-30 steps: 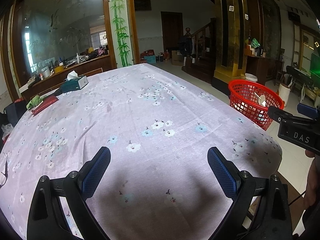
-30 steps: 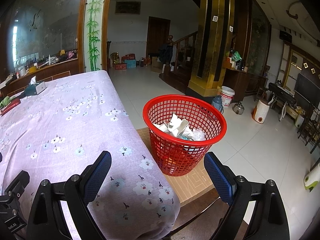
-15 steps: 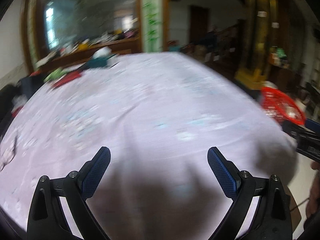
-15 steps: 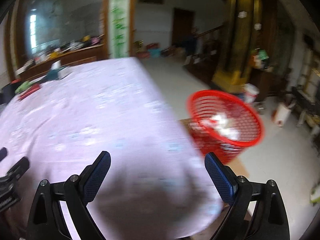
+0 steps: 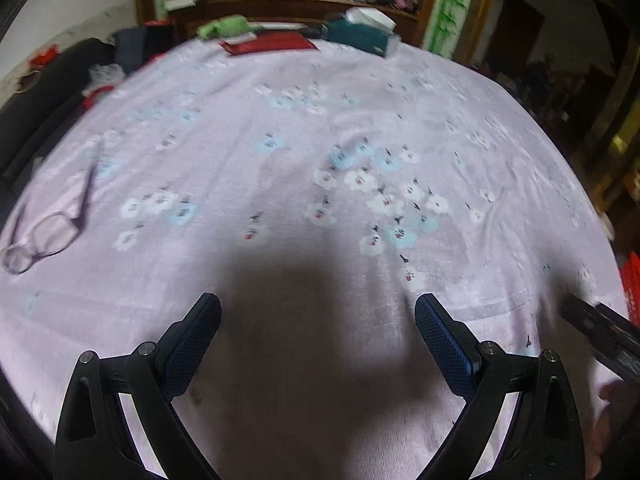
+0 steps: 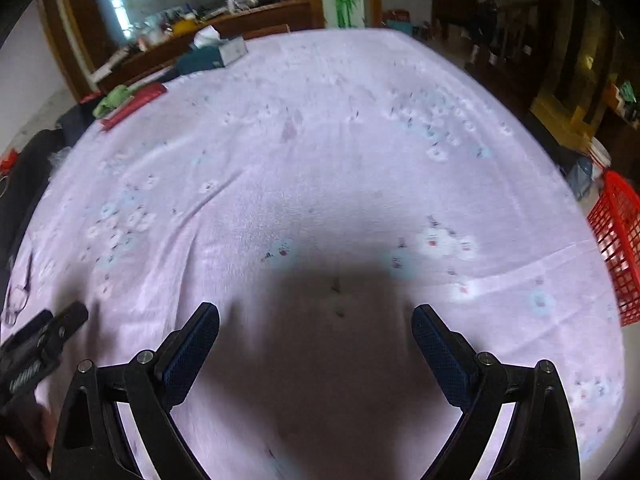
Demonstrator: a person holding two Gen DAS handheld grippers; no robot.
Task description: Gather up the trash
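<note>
Left wrist view showed the left gripper (image 5: 318,334) spread wide and empty above the lilac flower-printed tablecloth (image 5: 320,120), with thin-framed eyeglasses (image 5: 40,236) lying near the cloth's left edge. Right wrist view showed the right gripper (image 6: 316,334) likewise released with nothing between its blue pads (image 6: 188,352), and the red plastic mesh trash basket (image 6: 618,248) stood beside the table at the far right edge.

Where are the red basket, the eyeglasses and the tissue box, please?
red basket (image 6: 616,248), right wrist view, on its mesh wall.
eyeglasses (image 5: 54,230), left wrist view, on the nearer lens.
tissue box (image 5: 358,36), left wrist view, on its teal side.
</note>
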